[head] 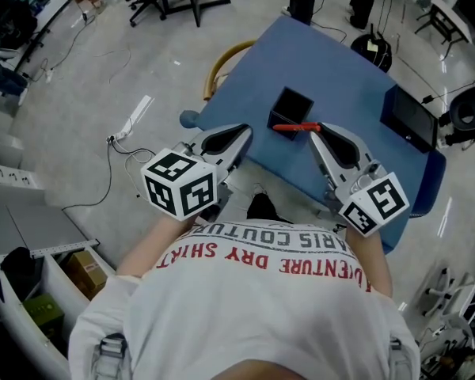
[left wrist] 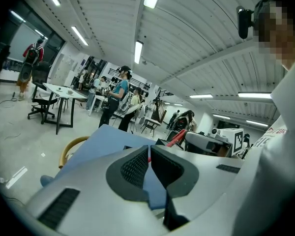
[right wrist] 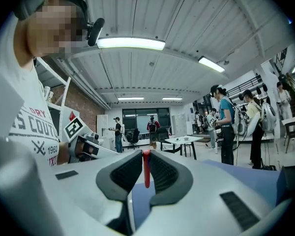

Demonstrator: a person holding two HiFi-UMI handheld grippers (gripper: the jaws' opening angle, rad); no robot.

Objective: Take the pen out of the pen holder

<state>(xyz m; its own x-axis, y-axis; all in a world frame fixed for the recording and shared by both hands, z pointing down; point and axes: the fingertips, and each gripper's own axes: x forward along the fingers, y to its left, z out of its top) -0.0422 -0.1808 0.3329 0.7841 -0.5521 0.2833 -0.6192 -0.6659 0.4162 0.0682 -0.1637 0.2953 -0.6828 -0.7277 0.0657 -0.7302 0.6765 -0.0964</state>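
A black square pen holder (head: 291,108) stands on the blue table (head: 340,77). A red pen (head: 295,127) lies level just at the holder's near side, and my right gripper (head: 313,131) is shut on its right end. In the right gripper view the red pen (right wrist: 146,168) stands pinched between the dark pads. My left gripper (head: 245,134) hovers over the table's near left edge, left of the pen, shut with nothing in it. From the left gripper view (left wrist: 149,157) the pen (left wrist: 176,137) shows ahead beside the holder (left wrist: 163,142).
A black flat device (head: 412,118) lies at the table's right edge. A wooden chair (head: 222,60) stands behind the table's left corner. A power strip (head: 135,115) and cables lie on the floor to the left. Several people stand farther back in the room.
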